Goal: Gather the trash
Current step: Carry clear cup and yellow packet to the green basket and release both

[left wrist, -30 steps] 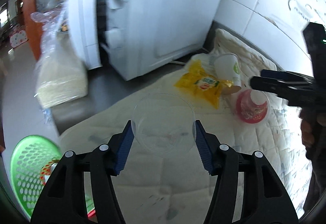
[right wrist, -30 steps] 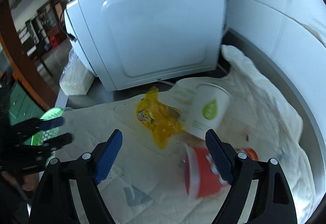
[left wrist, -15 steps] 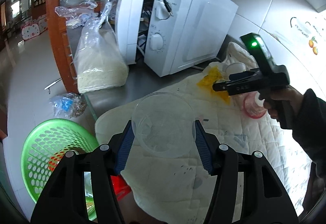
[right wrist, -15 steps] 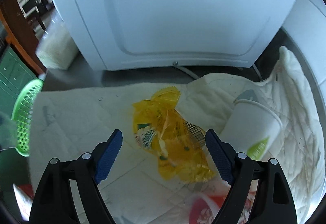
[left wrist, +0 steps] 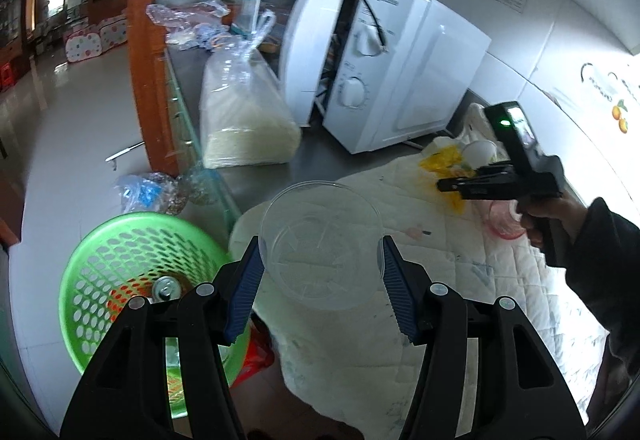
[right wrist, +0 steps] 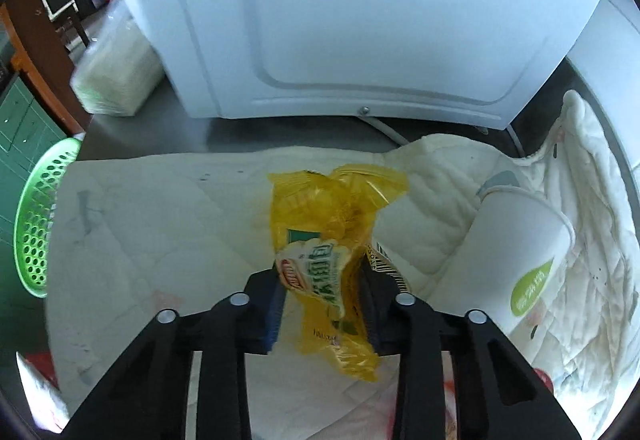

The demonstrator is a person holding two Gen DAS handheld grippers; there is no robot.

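Note:
My left gripper (left wrist: 320, 272) is shut on a clear plastic bowl (left wrist: 320, 240) and holds it above the counter edge, just right of the green trash basket (left wrist: 120, 264) on the floor. My right gripper (right wrist: 320, 296) is shut on a yellow snack wrapper (right wrist: 332, 224) over the white quilted cloth (right wrist: 168, 224); it also shows in the left wrist view (left wrist: 472, 185). A white paper cup (right wrist: 516, 252) lies on its side to the right of the wrapper. A red cup (left wrist: 504, 220) lies partly hidden behind the right gripper.
A white microwave (left wrist: 392, 67) with its door open stands at the back of the counter. A clear bag of rice (left wrist: 244, 111) stands left of it. A plastic bag (left wrist: 148, 191) lies on the floor by the basket, which holds a can and red trash.
My right gripper has moved down onto the yellow wrapper and shut on it. My left gripper has carried the clear bowl left and back toward the green basket.

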